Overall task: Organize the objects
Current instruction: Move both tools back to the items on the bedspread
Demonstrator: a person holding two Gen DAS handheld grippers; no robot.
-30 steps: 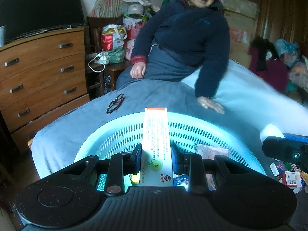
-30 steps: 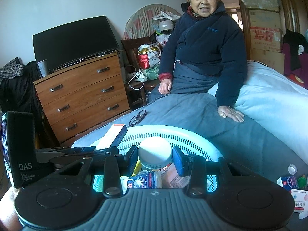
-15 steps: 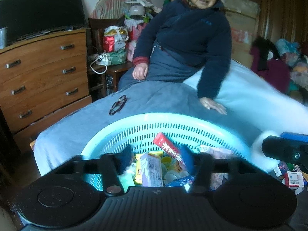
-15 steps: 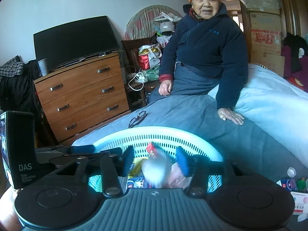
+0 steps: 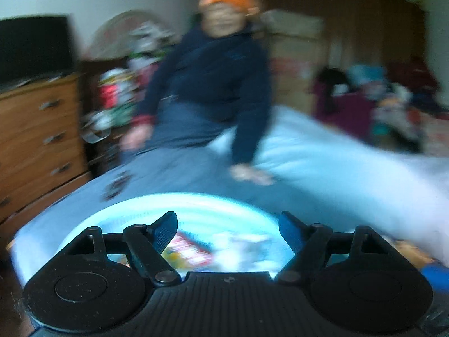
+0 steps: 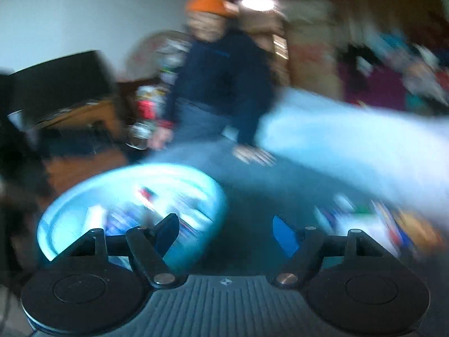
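Your left gripper (image 5: pixel 228 226) has its fingers spread wide over the turquoise basket (image 5: pixel 196 200), nothing between them — the basket is cluttered with blurred packages, so little bare floor shows inside. Your right gripper (image 6: pixel 226 229), also spread and empty, faces bare blue bedspread (image 6: pixel 247 241) between the basket (image 6: pixel 84 185) on its left and a scatter of small items (image 6: pixel 364 219) on its right. Beyond, a seated person (image 5: pixel 219 84) rests a hand (image 5: pixel 249 174) on the bed.
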